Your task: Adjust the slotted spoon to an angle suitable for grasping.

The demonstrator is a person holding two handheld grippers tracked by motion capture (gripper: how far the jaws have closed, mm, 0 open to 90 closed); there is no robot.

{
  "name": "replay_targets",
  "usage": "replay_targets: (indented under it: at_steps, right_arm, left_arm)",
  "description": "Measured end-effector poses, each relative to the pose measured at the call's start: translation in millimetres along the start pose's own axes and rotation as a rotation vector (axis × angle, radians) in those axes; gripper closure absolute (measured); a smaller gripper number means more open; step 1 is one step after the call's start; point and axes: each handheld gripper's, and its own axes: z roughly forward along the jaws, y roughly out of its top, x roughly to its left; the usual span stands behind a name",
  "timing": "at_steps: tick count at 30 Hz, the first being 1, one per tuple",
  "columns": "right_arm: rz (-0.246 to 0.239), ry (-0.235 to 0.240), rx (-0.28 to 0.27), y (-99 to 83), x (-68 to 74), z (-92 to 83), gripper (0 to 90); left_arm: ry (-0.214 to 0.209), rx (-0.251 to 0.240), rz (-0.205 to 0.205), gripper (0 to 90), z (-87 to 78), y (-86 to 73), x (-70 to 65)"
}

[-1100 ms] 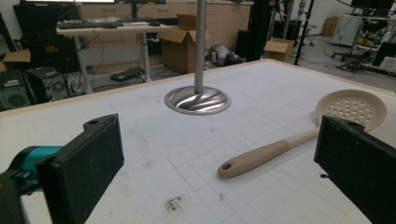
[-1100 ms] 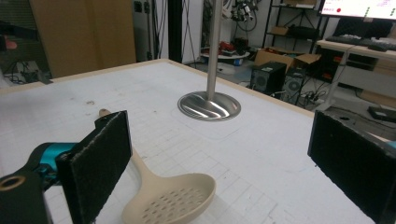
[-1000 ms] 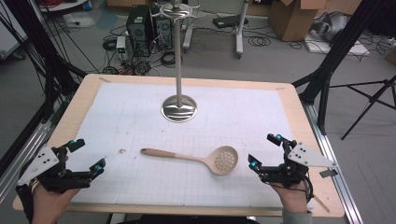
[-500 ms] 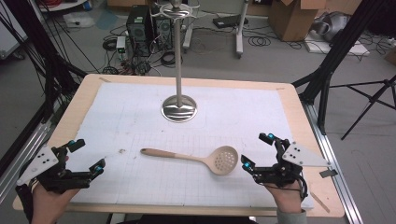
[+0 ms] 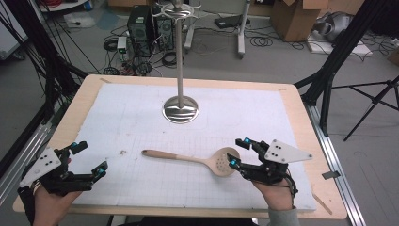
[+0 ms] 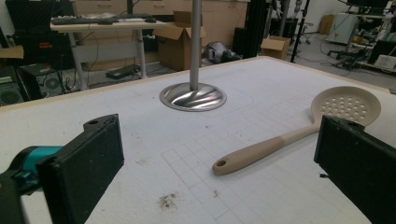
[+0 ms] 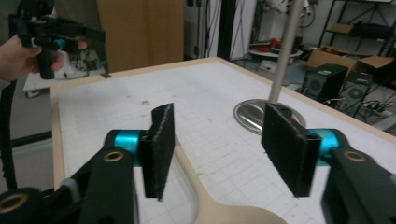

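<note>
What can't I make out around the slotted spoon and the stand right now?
- Slotted spoon bowl: cut off by the bottom edge of the right gripper view, so contact with the right gripper, whose jaws have just been closing, is unclear.
- Stand top: cut by the frame edge in the high view; hooks unreadable.
- Spoon bowl's near edge: hidden behind a left gripper finger in the left gripper view.

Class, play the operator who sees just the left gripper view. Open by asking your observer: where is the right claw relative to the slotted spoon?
Observer: The right claw is at the bowl end of the slotted spoon. Its jaws have just been closing, and the spoon lies between them, untouched.
Operator: What tops the pole?
Observer: The stand ends in a metal ring with a knob.
Operator: Where is my left claw?
Observer: The left claw is at the near left corner of the table.
</note>
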Motion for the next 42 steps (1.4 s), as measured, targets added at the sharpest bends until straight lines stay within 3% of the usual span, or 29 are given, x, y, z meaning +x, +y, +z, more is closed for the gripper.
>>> replay_targets:
  at_steps: [2, 11, 14, 22, 42]
  right_arm:
    - [-0.010, 0.031, 0.024, 1.8, 3.7, 11.6, 57.1]
    - [-0.044, 0.098, 0.099, 2.7, 7.1, 41.9, 70.2]
    - [-0.071, 0.110, 0.131, 2.6, 9.0, 52.2, 77.5]
    - [-0.068, 0.139, 0.169, 0.3, 12.8, 68.8, 89.4]
    - [-0.072, 0.169, 0.248, -3.2, 10.7, 103.3, 89.6]
  left_arm:
    - [-0.003, 0.005, 0.002, 1.8, 0.3, -0.3, -0.3]
    - [0.000, 0.001, -0.005, 1.8, -2.0, -0.9, 1.4]
    - [0.002, 0.004, -0.009, 1.8, -1.8, -1.9, 1.8]
    - [-0.001, 0.012, -0.009, 1.8, -1.3, -3.4, 1.1]
    - [-0.005, 0.022, -0.015, 1.8, -0.7, -5.5, 1.2]
